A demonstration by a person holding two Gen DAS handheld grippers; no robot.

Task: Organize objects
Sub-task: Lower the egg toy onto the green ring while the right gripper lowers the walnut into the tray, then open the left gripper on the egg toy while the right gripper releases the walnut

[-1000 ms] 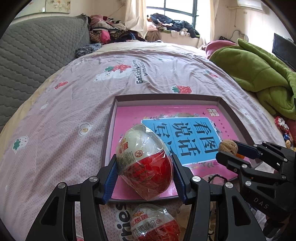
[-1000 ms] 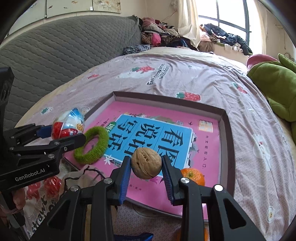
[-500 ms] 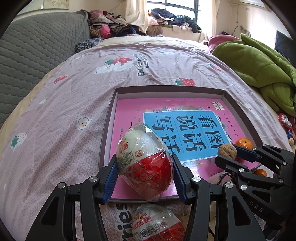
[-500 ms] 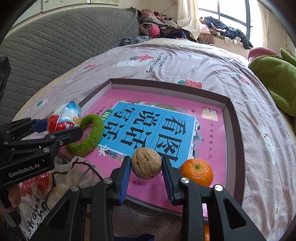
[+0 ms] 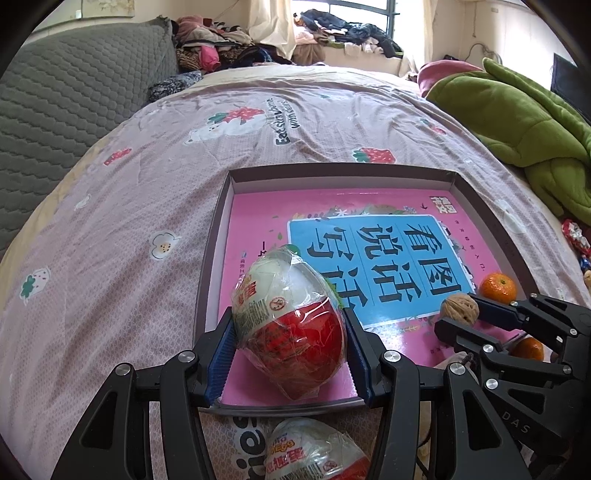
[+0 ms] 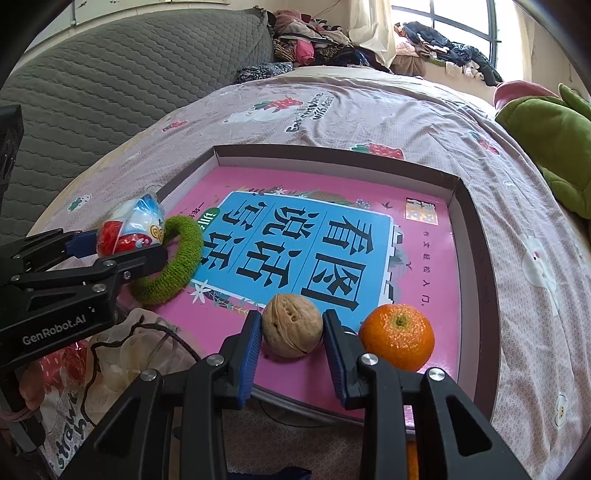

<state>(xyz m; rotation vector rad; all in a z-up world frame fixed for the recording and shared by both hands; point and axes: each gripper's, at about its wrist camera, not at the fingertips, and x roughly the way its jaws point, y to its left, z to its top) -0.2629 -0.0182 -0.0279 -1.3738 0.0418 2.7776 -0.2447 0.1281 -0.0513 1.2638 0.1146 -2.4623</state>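
Two grippers over tray (image 6: 476,236): left gripper (image 5: 288,354) clamped on toy egg (image 5: 291,325), near-left corner; right gripper (image 6: 291,339) clamped on walnut (image 6: 292,325), orange (image 6: 397,341) just beside.

Your left wrist camera looks forward and steeply down along its fingers (image 5: 221,354), sitting close over the near left corner of the tray (image 5: 218,236), with the bed (image 5: 110,221) running away to the far window (image 5: 351,14). Your right wrist camera faces the same way from further right, close above the tray's (image 6: 476,236) near edge. Both views share the tray, the bed and the window (image 6: 461,22), and each catches the other gripper at its side: right one (image 5: 458,314) at right, left one (image 6: 129,240) at left.
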